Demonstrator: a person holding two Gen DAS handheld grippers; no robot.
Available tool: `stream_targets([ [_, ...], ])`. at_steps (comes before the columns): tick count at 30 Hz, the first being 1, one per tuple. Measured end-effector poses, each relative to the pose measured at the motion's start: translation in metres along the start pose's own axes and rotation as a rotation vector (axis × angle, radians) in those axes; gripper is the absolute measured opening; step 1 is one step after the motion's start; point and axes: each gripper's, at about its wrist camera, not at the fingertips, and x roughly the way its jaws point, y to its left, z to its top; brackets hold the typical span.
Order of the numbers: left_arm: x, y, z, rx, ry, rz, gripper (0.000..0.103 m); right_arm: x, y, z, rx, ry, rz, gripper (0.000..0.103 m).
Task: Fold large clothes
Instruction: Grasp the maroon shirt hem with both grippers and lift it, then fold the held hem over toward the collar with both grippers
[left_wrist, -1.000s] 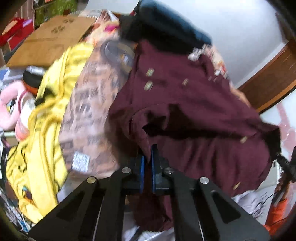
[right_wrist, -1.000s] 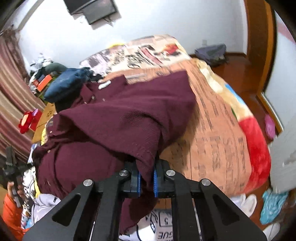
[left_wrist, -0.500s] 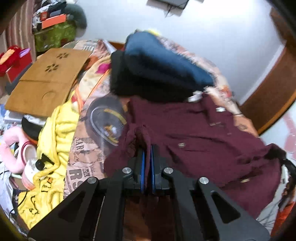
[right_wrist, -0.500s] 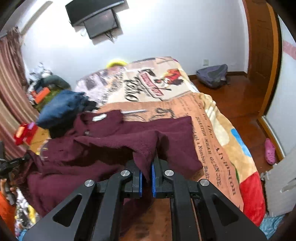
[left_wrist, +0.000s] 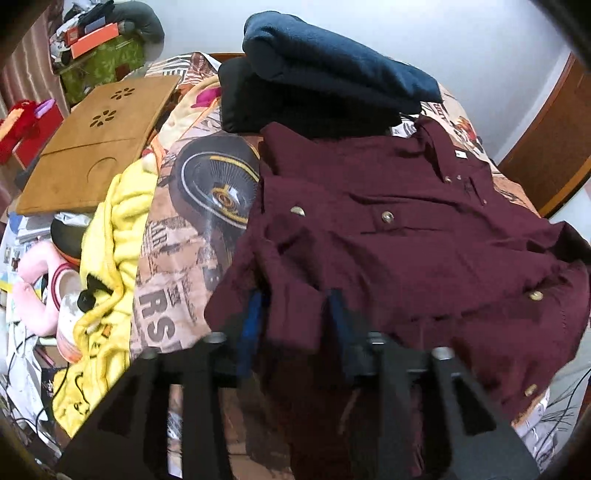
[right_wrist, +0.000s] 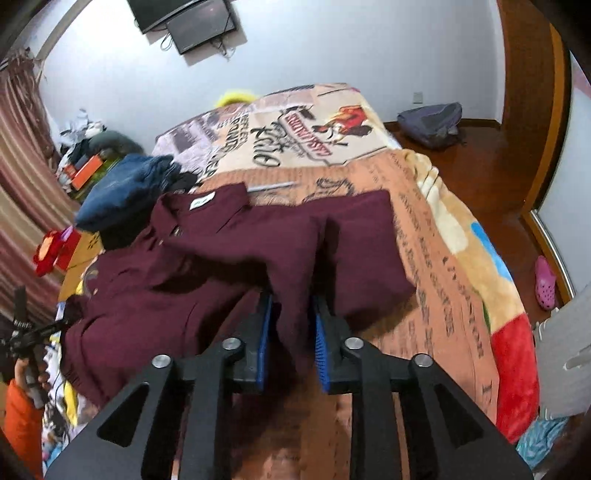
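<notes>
On my left wrist view, far left, a brown board (left_wrist: 96, 147) lies beside the bed, with a yellow blanket (left_wrist: 107, 266) bunched along the bed's edge. Next comes the printed bedspread (left_wrist: 177, 258), then the maroon shirt (left_wrist: 406, 236) spread across it, buttons showing, its collar toward the dark blue folded pile (left_wrist: 332, 70) at the far end. My left gripper (left_wrist: 295, 306) has just been opening; its jaws stand apart with a fold of shirt hanging loose between them, the pads not pressing it.

On my right wrist view, the blue pile (right_wrist: 122, 192) sits left, the shirt (right_wrist: 229, 258) runs from there toward the middle with its label up, and the bedspread (right_wrist: 443, 288) stretches right. My right gripper (right_wrist: 291, 314) has also just been opening; a shirt corner lies between its blue pads (right_wrist: 264, 332), which stand off the cloth.
</notes>
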Motion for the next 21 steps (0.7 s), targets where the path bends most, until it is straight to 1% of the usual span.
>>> stream_targets([
  [1, -0.002, 0.0, -0.002, -0.003, 0.0, 0.003, 0.051, -0.002, 0.004, -0.005, -0.016, 0.012, 0.001, 0.027],
  [3, -0.004, 0.004, -0.009, -0.018, 0.01, -0.014, 0.053, -0.005, 0.011, -0.013, -0.044, 0.038, 0.01, 0.039],
  [4, -0.005, 0.007, -0.012, -0.033, 0.019, -0.03, 0.055, -0.008, 0.015, -0.019, -0.06, 0.048, 0.02, 0.042],
  [6, -0.005, 0.011, -0.019, -0.062, 0.038, -0.07, 0.06, -0.01, 0.022, -0.028, -0.079, 0.064, 0.032, 0.046],
  [8, -0.004, 0.015, -0.029, -0.097, 0.069, -0.128, 0.062, -0.005, 0.028, -0.038, -0.098, 0.101, 0.028, 0.047],
  [10, -0.003, 0.015, -0.038, -0.113, 0.09, -0.151, 0.062, 0.002, 0.032, -0.047, -0.113, 0.134, 0.017, 0.047],
  [12, -0.001, 0.017, -0.048, -0.13, 0.111, -0.174, 0.066, 0.007, 0.032, -0.055, -0.117, 0.151, 0.016, 0.047],
  [14, 0.002, 0.019, -0.056, -0.152, 0.133, -0.197, 0.067, 0.012, 0.03, -0.059, -0.099, 0.163, 0.021, 0.047],
  [18, 0.008, 0.02, -0.07, -0.202, 0.178, -0.259, 0.067, 0.016, 0.019, -0.062, 0.008, 0.166, 0.086, 0.047],
  [20, 0.009, 0.014, -0.076, -0.195, 0.194, -0.305, 0.067, 0.016, 0.015, -0.062, 0.034, 0.16, 0.115, 0.049],
  [21, 0.008, 0.009, -0.077, -0.178, 0.196, -0.314, 0.067, 0.016, 0.013, -0.062, 0.048, 0.152, 0.132, 0.046],
])
